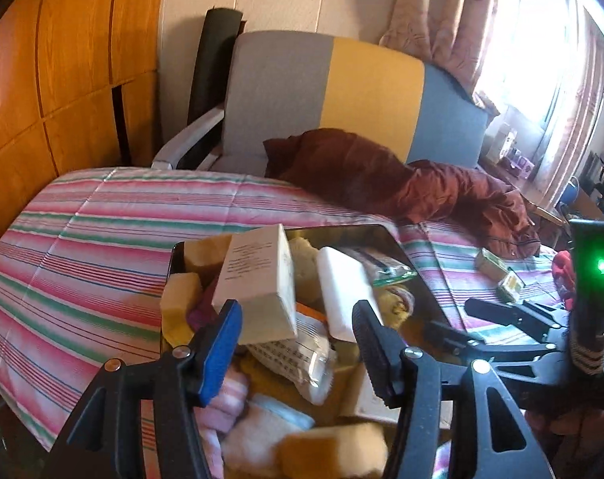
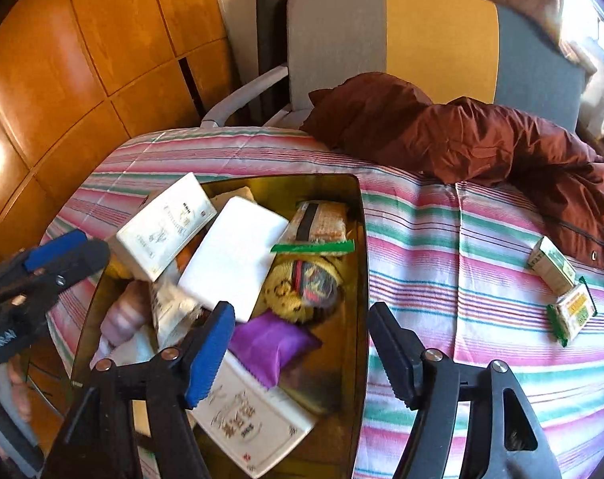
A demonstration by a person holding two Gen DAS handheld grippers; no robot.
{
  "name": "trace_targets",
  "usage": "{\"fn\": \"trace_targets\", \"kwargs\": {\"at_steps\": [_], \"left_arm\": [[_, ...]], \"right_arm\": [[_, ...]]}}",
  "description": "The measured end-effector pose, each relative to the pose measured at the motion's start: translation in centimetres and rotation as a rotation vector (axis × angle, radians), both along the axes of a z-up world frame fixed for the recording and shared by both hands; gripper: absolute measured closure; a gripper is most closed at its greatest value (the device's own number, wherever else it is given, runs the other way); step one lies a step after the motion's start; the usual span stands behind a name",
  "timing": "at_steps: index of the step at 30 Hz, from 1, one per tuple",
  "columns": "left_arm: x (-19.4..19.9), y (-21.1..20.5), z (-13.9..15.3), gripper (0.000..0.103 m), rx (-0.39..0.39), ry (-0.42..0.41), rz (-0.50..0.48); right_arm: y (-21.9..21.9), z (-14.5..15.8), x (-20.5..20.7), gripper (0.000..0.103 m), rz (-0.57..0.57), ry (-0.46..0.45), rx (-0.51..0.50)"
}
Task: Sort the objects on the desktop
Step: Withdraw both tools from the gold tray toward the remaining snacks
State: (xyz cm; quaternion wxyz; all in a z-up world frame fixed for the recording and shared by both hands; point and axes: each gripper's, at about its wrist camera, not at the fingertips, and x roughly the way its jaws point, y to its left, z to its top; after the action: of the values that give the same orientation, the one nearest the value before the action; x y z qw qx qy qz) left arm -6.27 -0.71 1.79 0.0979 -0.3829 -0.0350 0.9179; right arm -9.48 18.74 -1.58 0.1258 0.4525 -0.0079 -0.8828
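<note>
We see the dark tray [image 2: 360, 239] heaped with boxes, a white block [image 2: 234, 257] and a purple pouch [image 2: 272, 343], resting on the striped cloth [image 2: 461, 247]. Above the tray, our left gripper [image 1: 298, 329] and right gripper [image 2: 302, 339] hang with jaws apart, gripping nothing. Two small green boxes [image 2: 561, 291] lie on the cloth, well right of the tray.

Each hand-held gripper [image 1: 298, 343] [image 2: 302, 343] is black plastic, with silver rivets, one blue pad and one ridged black pad.
</note>
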Motion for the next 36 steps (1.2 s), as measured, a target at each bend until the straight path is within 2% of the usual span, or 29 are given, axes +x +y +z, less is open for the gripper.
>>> {"fn": "trace_targets", "kwargs": {"at_steps": [12, 24, 36], "left_arm": [[4.1, 3.4, 1.0, 0.045, -0.043, 0.036, -0.086], [5.6, 7.9, 0.9, 0.045, -0.106, 0.052, -0.186], [5.5, 12.7, 0.0, 0.045, -0.135, 0.021, -0.297]], "right_arm": [[1.8, -0.3, 4.1, 0.032, -0.016, 0.014, 0.005], [7.2, -0.6, 6.1, 0.031, -0.124, 0.008, -0.021], [14.3, -1.9, 6.7, 0.03, -0.246, -0.033, -0.016]]}}
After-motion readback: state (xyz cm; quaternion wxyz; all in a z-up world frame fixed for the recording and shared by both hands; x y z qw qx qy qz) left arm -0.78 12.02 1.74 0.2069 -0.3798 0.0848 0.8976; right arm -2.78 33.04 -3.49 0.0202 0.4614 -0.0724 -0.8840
